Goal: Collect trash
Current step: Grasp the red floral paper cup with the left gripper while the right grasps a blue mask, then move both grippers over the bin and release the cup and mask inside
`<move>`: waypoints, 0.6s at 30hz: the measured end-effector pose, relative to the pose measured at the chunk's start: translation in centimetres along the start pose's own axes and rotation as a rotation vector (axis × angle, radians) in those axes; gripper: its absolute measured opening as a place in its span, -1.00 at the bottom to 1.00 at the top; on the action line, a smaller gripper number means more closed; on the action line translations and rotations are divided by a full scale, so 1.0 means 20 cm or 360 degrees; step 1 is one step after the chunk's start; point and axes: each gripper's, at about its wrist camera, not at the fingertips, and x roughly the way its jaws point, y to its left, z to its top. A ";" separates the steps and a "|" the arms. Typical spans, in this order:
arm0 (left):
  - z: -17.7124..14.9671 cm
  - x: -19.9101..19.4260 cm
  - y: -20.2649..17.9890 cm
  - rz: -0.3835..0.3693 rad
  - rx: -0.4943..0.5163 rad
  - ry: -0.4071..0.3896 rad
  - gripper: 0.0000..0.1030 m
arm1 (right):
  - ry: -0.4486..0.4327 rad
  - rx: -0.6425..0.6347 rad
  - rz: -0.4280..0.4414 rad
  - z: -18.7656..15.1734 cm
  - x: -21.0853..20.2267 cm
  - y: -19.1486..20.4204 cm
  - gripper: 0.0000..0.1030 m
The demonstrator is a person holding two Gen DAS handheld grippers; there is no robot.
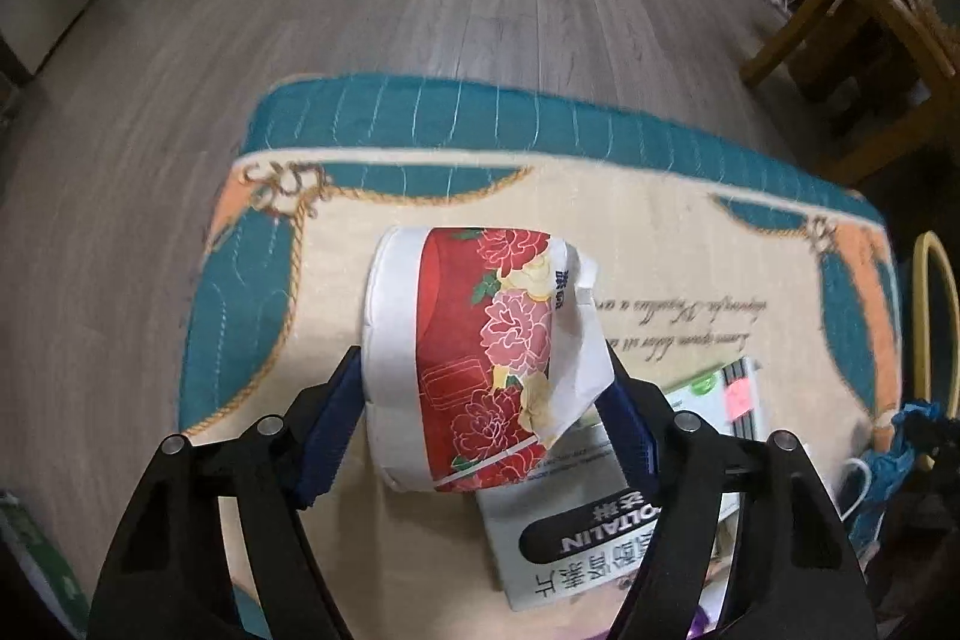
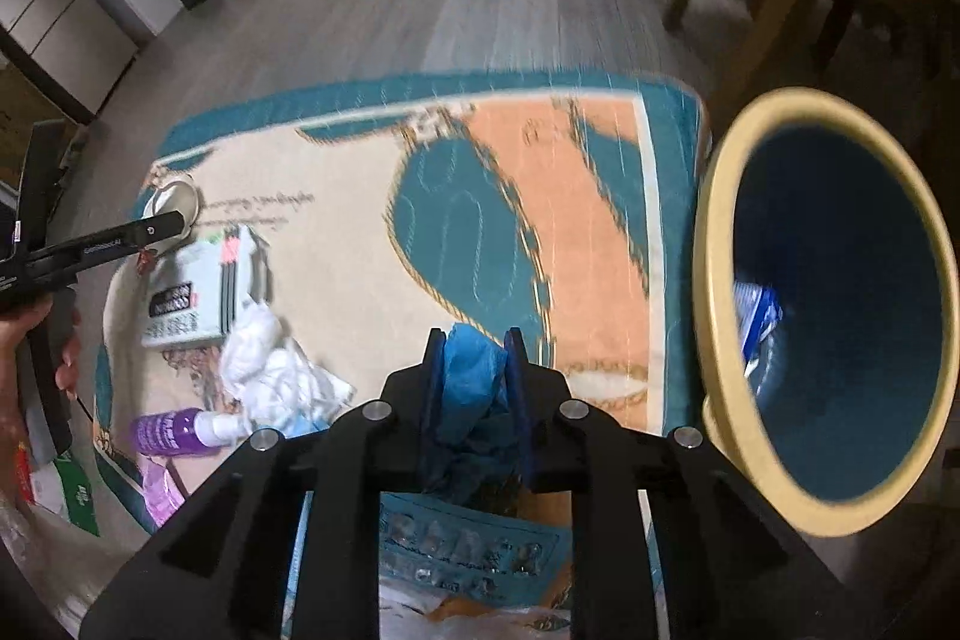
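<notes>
Right gripper [image 2: 475,388] pinches a crumpled blue glove [image 2: 471,370], the bin [image 2: 717,244] at three o'clock likely its target, while left gripper [image 1: 486,400] clamps a floral tissue pack [image 1: 474,352].

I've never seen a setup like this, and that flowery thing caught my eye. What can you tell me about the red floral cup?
The cup looks like paper: a red wall printed with pink and cream flowers, white bands at both ends, and a torn white flap hanging off one side. The left tool holds it lying sideways, clamped between its blue pads, above the rug. In the right-wrist view its open mouth shows pale inside. Whether it touches the rug or the box beside it, I cannot tell.
</notes>
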 end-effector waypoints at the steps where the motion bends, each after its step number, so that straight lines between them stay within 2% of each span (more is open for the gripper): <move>1: 0.00 -0.03 0.01 -0.0006 -0.0013 -0.0029 0.43 | -0.0027 -0.0009 0.0001 0.01 -0.02 0.01 -0.64; 9: -0.02 -0.23 0.02 -0.0011 -0.0014 -0.0238 0.43 | -0.0257 -0.0073 -0.0013 0.06 -0.21 0.06 -0.64; 18: -0.11 -0.54 -0.17 -0.0106 0.0130 -0.0467 0.43 | -0.0420 0.0029 -0.0023 0.07 -0.44 -0.02 -0.64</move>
